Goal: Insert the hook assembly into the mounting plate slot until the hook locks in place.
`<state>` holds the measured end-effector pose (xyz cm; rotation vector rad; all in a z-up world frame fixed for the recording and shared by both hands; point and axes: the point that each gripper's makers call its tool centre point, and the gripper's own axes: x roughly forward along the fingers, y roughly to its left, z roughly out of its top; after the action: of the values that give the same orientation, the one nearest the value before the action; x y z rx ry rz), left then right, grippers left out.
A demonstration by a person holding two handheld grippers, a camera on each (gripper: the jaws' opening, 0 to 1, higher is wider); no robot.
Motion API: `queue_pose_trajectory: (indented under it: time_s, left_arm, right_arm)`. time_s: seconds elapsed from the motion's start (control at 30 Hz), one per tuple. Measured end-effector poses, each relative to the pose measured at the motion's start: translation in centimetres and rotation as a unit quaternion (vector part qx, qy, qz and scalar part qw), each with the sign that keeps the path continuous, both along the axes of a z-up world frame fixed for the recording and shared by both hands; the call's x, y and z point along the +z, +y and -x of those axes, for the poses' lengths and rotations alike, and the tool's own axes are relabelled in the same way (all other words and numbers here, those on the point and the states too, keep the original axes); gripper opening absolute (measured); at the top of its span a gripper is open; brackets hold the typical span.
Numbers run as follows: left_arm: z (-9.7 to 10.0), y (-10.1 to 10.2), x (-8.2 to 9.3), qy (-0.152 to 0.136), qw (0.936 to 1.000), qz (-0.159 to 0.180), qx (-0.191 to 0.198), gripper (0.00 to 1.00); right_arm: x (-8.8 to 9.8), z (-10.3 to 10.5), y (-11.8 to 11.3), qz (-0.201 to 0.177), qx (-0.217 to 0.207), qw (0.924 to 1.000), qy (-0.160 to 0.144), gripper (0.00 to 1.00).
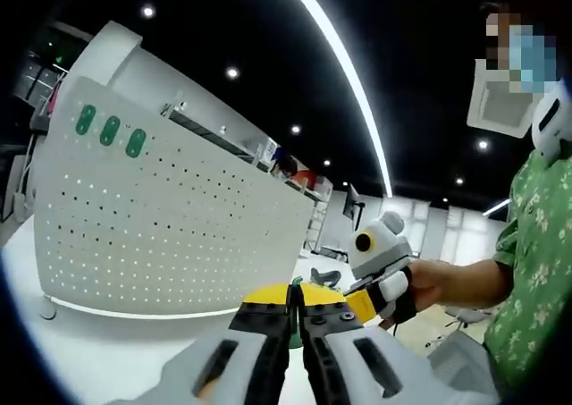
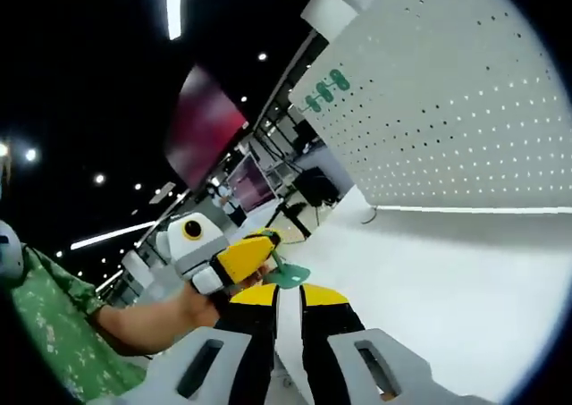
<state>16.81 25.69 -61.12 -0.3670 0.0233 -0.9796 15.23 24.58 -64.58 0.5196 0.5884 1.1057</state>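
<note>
The white perforated mounting plate [image 1: 179,235] stands upright on the table, with three green oval pieces [image 1: 109,130] near its top corner. In the right gripper view the plate [image 2: 447,110] rises at the upper right. My left gripper [image 1: 296,308] is shut on a thin green hook [image 1: 295,291] that pokes up between its yellow tips. In the right gripper view that hook [image 2: 288,274] sits at the tip of the left gripper [image 2: 255,248]. My right gripper [image 2: 288,299] is just below the hook, jaws a narrow gap apart; from the left gripper view it [image 1: 362,305] comes in from the right.
A white table [image 2: 465,280] spreads out in front of the plate. A person in a green patterned shirt [image 1: 536,271] stands to the right, one hand [image 1: 438,284] on the right gripper. Desks and monitors lie far behind.
</note>
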Motion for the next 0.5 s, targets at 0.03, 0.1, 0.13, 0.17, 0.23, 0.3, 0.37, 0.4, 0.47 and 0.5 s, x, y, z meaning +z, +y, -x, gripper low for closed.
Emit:
queue_pose_trajectory:
  time_s: [0.03,0.1,0.13,0.17,0.23,0.3,0.37,0.4,0.47,0.5]
  left_arm:
    - [0.02,-0.01,0.04,-0.001,1.0,0.0,-0.001,0.02]
    - [0.12,-0.09,0.1,-0.003,1.0,0.0,-0.002,0.02]
    - [0.17,-0.13,0.13,-0.004,1.0,-0.001,-0.003,0.02]
    - [0.23,-0.18,0.14,-0.005,1.0,-0.002,-0.004,0.02]
    - [0.31,-0.25,0.13,-0.007,1.0,-0.004,-0.005,0.02]
    - [0.32,-0.23,0.07,-0.01,0.9999,-0.007,-0.005,0.02]
    - [0.36,-0.19,0.02,-0.012,0.9999,-0.011,-0.004,0.02]
    - [0.39,-0.15,-0.02,-0.013,0.9998,-0.014,-0.004,0.02]
    - [0.47,-0.07,-0.17,-0.017,0.9996,-0.024,-0.002,0.02]
    - [0.5,-0.06,-0.23,-0.019,0.9994,-0.028,-0.002,0.02]
  right_arm:
    - [0.07,0.0,-0.02,-0.002,-0.002,1.0,0.003,0.08]
    - [0.06,-0.15,-0.08,-0.005,-0.003,1.0,0.008,0.08]
    - [0.02,-0.18,-0.11,-0.005,-0.004,0.9999,0.01,0.08]
    - [0.01,-0.18,-0.1,-0.005,-0.004,0.9999,0.01,0.08]
    - [-0.03,-0.24,-0.14,-0.004,-0.007,0.9999,0.015,0.08]
    - [-0.1,-0.27,-0.17,-0.002,-0.008,0.9998,0.019,0.07]
    - [-0.13,-0.42,-0.26,-0.003,-0.016,0.9996,0.023,0.05]
    - [-0.11,-0.51,-0.37,-0.003,-0.02,0.9995,0.025,0.04]
    - [-0.04,-0.85,-0.62,-0.002,-0.03,0.9993,0.023,0.03]
    - [0.0,-0.95,-0.72,-0.001,-0.032,0.9993,0.021,0.02]
